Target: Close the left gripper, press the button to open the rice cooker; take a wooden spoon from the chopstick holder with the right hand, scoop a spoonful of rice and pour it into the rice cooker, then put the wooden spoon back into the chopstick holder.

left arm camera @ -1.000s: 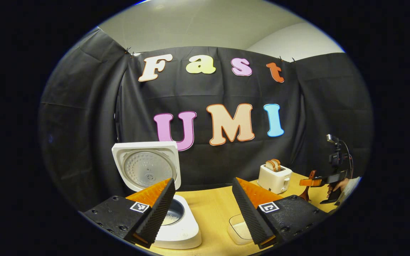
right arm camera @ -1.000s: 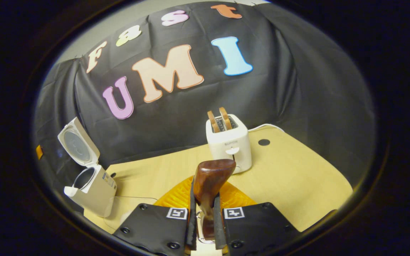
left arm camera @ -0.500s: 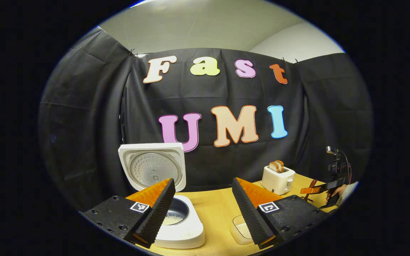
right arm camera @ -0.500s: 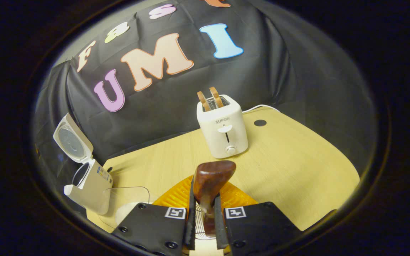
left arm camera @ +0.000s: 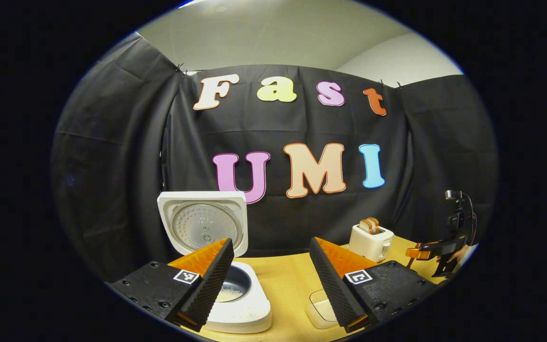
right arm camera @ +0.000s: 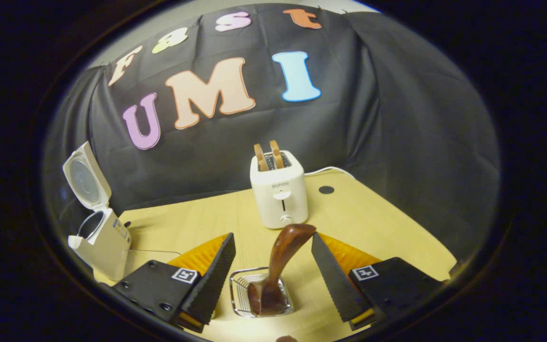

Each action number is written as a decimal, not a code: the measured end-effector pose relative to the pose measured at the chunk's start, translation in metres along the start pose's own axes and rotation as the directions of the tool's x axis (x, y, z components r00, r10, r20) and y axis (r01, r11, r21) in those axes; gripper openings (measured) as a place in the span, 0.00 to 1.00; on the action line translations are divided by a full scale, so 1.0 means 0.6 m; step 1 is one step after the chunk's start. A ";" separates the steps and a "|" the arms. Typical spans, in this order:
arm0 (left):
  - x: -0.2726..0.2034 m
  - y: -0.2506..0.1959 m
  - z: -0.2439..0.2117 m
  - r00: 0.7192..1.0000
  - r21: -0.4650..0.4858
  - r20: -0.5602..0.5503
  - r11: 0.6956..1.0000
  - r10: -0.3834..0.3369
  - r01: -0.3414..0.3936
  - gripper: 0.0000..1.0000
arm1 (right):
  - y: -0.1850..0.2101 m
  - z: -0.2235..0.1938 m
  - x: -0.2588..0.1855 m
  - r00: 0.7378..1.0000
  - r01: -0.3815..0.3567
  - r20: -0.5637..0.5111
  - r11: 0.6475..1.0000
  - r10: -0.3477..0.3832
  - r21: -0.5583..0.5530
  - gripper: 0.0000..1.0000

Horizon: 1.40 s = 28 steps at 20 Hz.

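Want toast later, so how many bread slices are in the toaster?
2: both bread slices stand upright side by side in the slots of the toaster, at the back of the table.

toaster [right arm camera: 278,195] front: a short dark brand word above the lever slot, too small to read
rice cooker [right arm camera: 101,240] side: a label, unreadable
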<state>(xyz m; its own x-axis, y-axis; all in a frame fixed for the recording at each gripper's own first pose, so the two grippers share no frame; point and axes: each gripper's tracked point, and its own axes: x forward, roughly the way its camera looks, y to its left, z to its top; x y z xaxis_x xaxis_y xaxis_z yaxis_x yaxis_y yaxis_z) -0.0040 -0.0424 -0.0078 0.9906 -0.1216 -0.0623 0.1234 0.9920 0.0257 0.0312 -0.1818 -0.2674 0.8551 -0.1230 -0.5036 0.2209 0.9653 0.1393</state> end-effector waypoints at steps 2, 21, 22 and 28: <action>0.006 0.005 0.004 1.000 0.003 0.006 1.000 0.001 -0.001 0.95 | 0.005 0.038 -0.015 0.999 0.009 0.054 0.999 -0.008 -0.030 1.00; 0.142 0.233 0.092 0.986 -0.028 0.038 0.987 0.160 -0.159 0.92 | 0.193 0.139 -0.127 0.966 -0.166 0.155 0.955 0.208 -0.244 1.00; 0.154 0.242 0.095 0.986 -0.030 0.034 0.987 0.161 -0.160 0.94 | 0.194 0.139 -0.133 0.966 -0.166 0.154 0.953 0.209 -0.253 1.00; 0.222 0.285 0.109 0.985 -0.002 0.012 0.985 0.173 -0.173 0.92 | 0.188 0.140 -0.148 0.970 -0.150 0.154 0.959 0.190 -0.240 1.00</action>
<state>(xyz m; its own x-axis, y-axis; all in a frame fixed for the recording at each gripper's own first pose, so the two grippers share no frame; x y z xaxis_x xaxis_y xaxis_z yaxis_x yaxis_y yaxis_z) 0.1529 0.1090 0.0536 0.9976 0.0518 -0.0449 -0.0503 0.9981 0.0343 0.0198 -0.0814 -0.1353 0.9432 0.0288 -0.3310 -0.0290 0.9996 0.0041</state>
